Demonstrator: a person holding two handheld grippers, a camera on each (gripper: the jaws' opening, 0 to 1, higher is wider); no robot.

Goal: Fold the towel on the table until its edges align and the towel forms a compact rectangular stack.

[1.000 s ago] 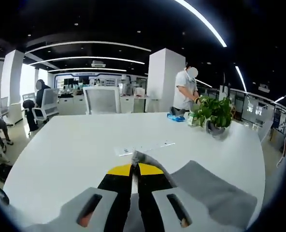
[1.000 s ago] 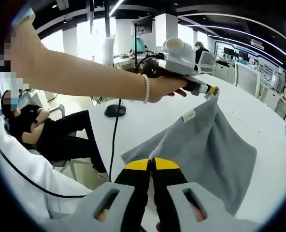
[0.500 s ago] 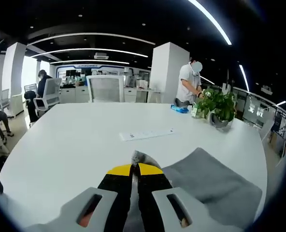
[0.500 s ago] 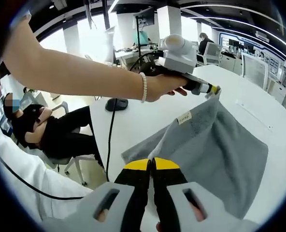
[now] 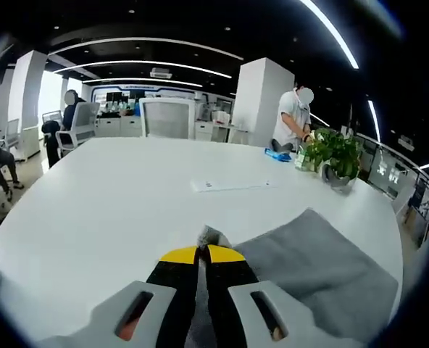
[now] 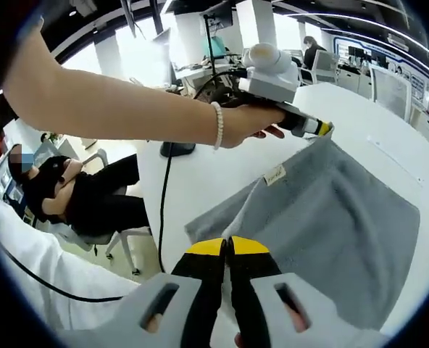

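Left gripper view: the left gripper (image 5: 202, 251) pinches a corner of the grey towel (image 5: 319, 264), which spreads rightward over the white table (image 5: 113, 196); beyond stand a paper strip (image 5: 230, 185) and a potted plant (image 5: 333, 156). Right gripper view: a hand (image 6: 252, 125) holds the left gripper, and the right gripper (image 6: 227, 249) is clamped on the towel's near edge.
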